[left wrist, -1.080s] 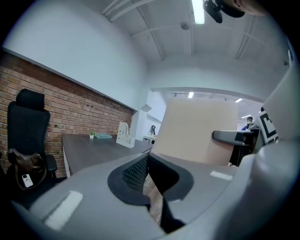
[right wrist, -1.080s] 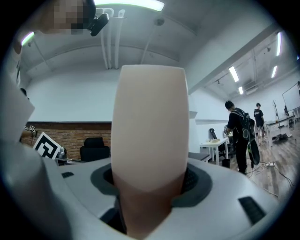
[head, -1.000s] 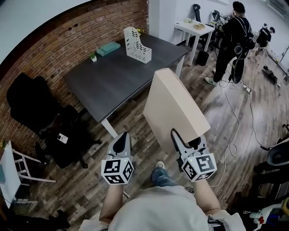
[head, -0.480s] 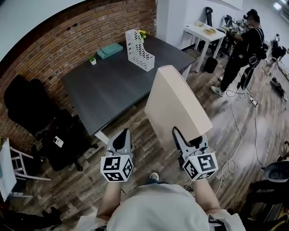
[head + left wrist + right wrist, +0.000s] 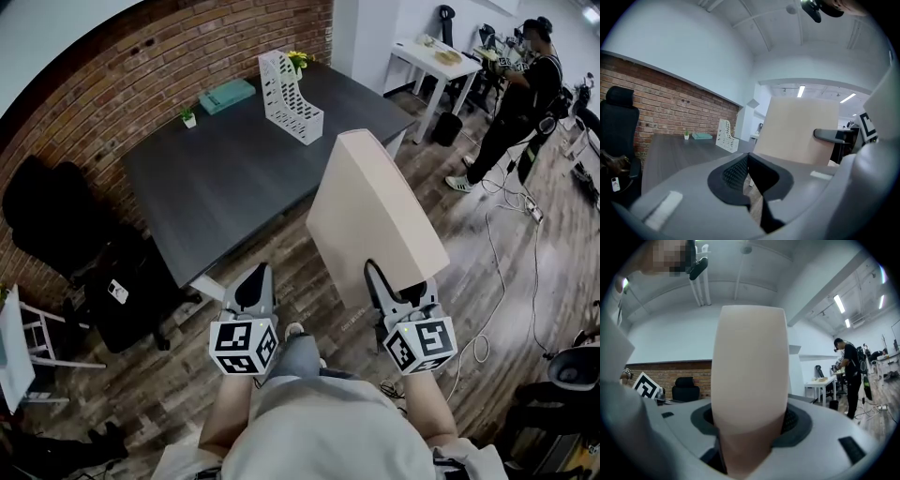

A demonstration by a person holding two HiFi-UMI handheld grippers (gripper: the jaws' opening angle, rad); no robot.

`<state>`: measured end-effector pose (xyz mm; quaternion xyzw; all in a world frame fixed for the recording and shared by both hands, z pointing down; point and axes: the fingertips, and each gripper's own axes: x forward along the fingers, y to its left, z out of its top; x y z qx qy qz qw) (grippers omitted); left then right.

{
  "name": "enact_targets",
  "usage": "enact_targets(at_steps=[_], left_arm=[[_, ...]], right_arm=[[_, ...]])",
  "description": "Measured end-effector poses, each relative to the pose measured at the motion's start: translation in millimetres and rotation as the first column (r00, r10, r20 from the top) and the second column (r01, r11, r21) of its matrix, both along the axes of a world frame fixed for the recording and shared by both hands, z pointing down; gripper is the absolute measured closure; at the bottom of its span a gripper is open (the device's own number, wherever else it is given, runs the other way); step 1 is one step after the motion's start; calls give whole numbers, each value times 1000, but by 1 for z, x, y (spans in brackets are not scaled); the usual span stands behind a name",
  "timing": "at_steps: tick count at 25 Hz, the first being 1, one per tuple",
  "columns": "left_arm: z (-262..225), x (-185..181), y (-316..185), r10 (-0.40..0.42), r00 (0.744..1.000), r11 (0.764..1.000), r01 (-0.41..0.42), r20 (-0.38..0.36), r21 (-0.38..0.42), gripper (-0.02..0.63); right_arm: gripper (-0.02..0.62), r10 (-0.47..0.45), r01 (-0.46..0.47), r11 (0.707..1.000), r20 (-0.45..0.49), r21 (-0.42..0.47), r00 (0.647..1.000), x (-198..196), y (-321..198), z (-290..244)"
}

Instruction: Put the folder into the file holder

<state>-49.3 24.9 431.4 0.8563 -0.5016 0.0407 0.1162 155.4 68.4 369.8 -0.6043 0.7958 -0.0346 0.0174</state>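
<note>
My right gripper (image 5: 397, 281) clamps one thick plain beige rectangular folder (image 5: 375, 220), upright. My left gripper (image 5: 253, 281) closed, empty. One white perforated file holder (image 5: 289, 84) on dark table (image 5: 225, 178).

No words, brands or numbers are legible; only black-and-white square markers (image 5: 244, 349) show on the left tool (image 5: 253, 274) and the right tool (image 5: 398, 286).

Hand-held gripper (image 5: 749, 427) clamps tan folder (image 5: 750, 376)

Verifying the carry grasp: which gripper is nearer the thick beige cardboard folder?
Right. The right gripper is clamped on the thick beige cardboard folder's lower edge; the left gripper, jaws together and empty, is apart from it, off to its left.
</note>
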Motion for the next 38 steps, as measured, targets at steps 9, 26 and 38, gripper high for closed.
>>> enact_targets(at_steps=[9,26,38], left_arm=[[10,11,-74,-8,1000,1000,8,0,-12,594],[0,9,-267,-32,999,999,32,-11,-15,594],[11,-2,-352,-34,999,999,34,1,-32,595]], right_arm=[[328,5,-5,1000,-2,-4,1000,14,-72,3],[328,17,-15,999,-44,44,999,28,-284,-28],[328,7,-1,999,-108,53,994,24,-398,-29]])
